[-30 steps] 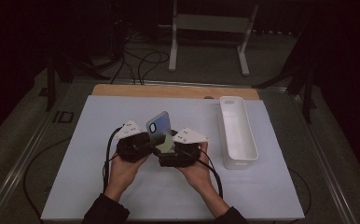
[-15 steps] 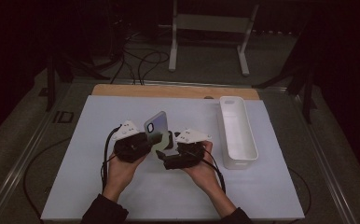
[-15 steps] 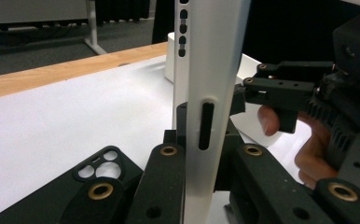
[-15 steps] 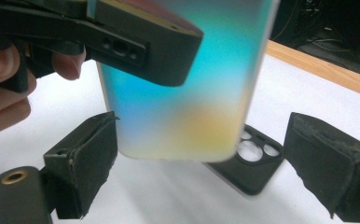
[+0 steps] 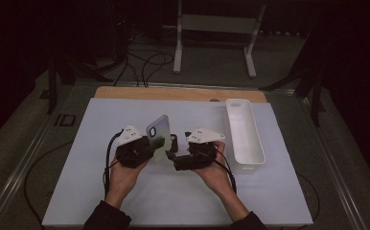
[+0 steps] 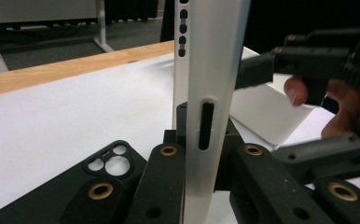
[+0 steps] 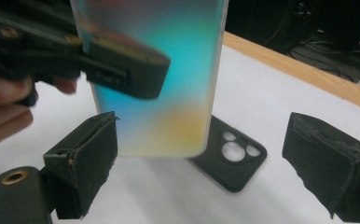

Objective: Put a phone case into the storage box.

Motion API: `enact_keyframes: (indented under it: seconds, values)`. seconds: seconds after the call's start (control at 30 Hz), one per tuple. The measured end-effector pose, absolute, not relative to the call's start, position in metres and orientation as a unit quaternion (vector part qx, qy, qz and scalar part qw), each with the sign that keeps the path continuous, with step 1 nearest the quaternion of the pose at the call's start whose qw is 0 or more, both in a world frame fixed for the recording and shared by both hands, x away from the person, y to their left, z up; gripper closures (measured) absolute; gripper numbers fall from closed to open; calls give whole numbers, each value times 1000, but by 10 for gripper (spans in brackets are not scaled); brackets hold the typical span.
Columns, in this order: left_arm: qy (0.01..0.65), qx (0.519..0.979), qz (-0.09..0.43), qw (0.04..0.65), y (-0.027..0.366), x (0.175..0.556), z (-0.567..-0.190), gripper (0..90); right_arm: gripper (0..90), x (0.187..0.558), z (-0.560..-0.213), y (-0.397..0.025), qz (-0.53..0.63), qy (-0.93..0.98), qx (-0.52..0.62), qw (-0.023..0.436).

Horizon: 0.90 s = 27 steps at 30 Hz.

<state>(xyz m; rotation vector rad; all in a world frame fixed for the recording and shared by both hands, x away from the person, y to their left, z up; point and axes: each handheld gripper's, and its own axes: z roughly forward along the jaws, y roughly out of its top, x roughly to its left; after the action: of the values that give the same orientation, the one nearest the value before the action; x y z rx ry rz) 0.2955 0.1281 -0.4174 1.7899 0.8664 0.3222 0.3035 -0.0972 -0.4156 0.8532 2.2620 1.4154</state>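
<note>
A translucent phone case (image 5: 158, 135) with a blue-to-yellow sheen stands upright above the table. My left gripper (image 5: 153, 146) is shut on its lower part. In the left gripper view the case's pale edge (image 6: 211, 93) rises between my two jaws. The right gripper (image 5: 171, 154) is open just right of it. In the right gripper view its pads (image 7: 85, 163) stand wide apart with the case (image 7: 178, 60) ahead of them, untouched. A black phone case (image 7: 231, 156) lies flat on the white table (image 5: 101, 191), between the grippers (image 5: 174, 142).
A long white tray (image 5: 232, 132) stands at the right of the white table, close to my right hand; its wall (image 6: 262, 112) is also in the left gripper view. A wooden strip (image 5: 173, 93) runs along the far edge. Cables trail off the left side.
The two grippers were pressed together around the case; they have drawn apart. The case stays in the left gripper, raised more upright, and the black case on the table is uncovered.
</note>
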Motion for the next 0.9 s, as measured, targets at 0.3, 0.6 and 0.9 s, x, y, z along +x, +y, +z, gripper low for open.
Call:
enact_keyframes:
  seconds: [0.3, 0.6, 0.9]
  values:
    - [365, 751, 134, 534, 125, 295, -420, 858, 105, 306, -396, -93, 512, 787, 295, 175]
    - [365, 754, 136, 529, 120, 294, -423, 858, 126, 307, -384, -83, 528, 778, 292, 176]
    - [360, 758, 132, 528, 115, 292, -425, 858, 140, 310, -378, -70, 535, 773, 295, 172]
